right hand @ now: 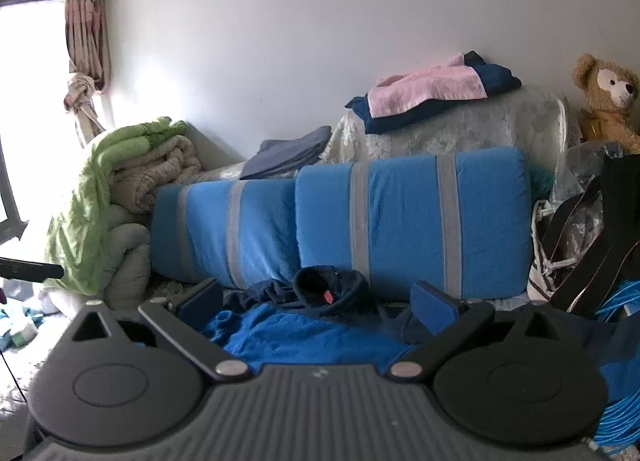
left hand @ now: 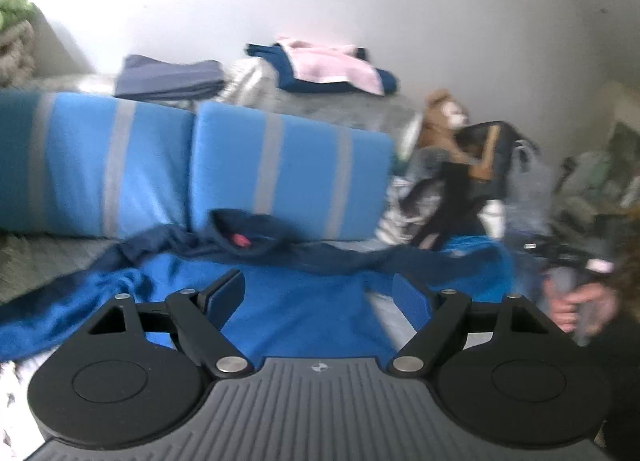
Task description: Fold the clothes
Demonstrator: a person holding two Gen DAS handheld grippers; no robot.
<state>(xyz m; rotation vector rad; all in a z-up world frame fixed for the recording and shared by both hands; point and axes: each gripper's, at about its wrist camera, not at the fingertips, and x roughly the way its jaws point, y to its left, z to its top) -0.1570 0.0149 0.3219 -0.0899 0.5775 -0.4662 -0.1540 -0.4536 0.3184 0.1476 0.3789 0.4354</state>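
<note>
The blue garment is left spread for folding; left gripper and right gripper are held wide, empty.

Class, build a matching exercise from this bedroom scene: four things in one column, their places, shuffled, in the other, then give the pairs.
Things
1. pink towel
2. teddy bear
3. green quilt
4. blue garment

Places
A. far left, near the window
B. in front of the striped cushions
C. on a folded navy cloth
D. far right, against the wall

Pairs: 1-C, 2-D, 3-A, 4-B
</note>
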